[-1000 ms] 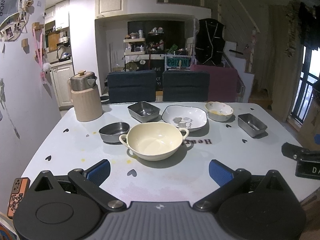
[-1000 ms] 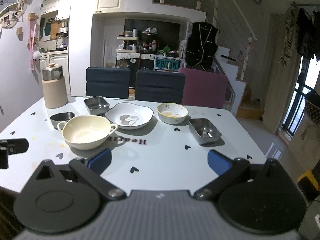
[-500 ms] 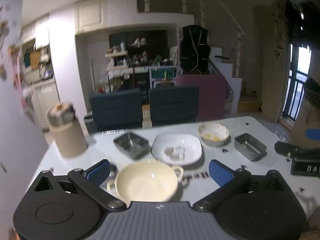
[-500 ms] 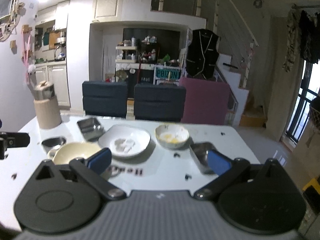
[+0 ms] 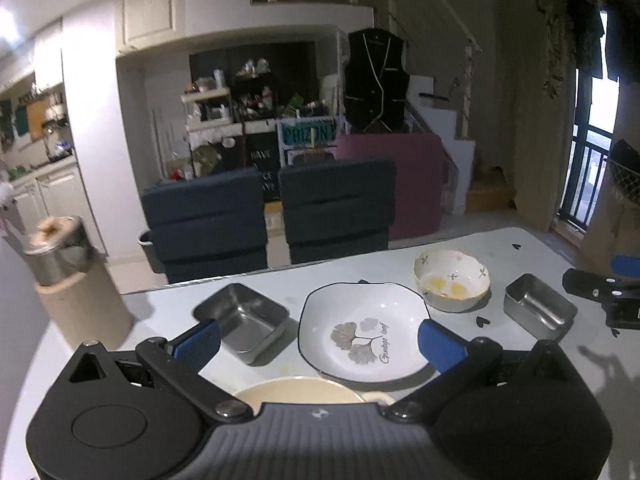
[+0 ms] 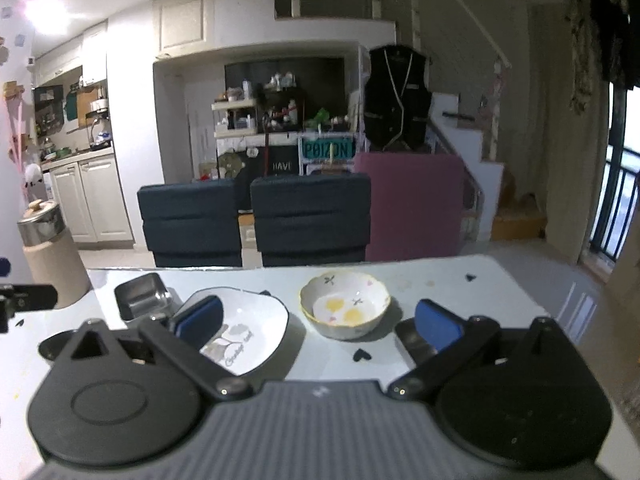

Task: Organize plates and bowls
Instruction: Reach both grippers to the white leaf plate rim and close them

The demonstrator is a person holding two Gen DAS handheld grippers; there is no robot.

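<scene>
One white leaf-printed plate (image 5: 362,332) sits beside a yolk-smeared floral bowl (image 5: 451,280).

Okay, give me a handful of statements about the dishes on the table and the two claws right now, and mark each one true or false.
1. Both the left claw and the right claw are open and hold nothing. True.
2. The white leaf-print plate is stacked inside the cream two-handled bowl. False: it lies on the table just beyond that bowl.
3. The small flowered bowl has yellow residue inside. True.
4. The square steel dish lies upside down. False: it sits open side up.
5. The steel-lidded beige jug stands at the table's left side. True.
</scene>
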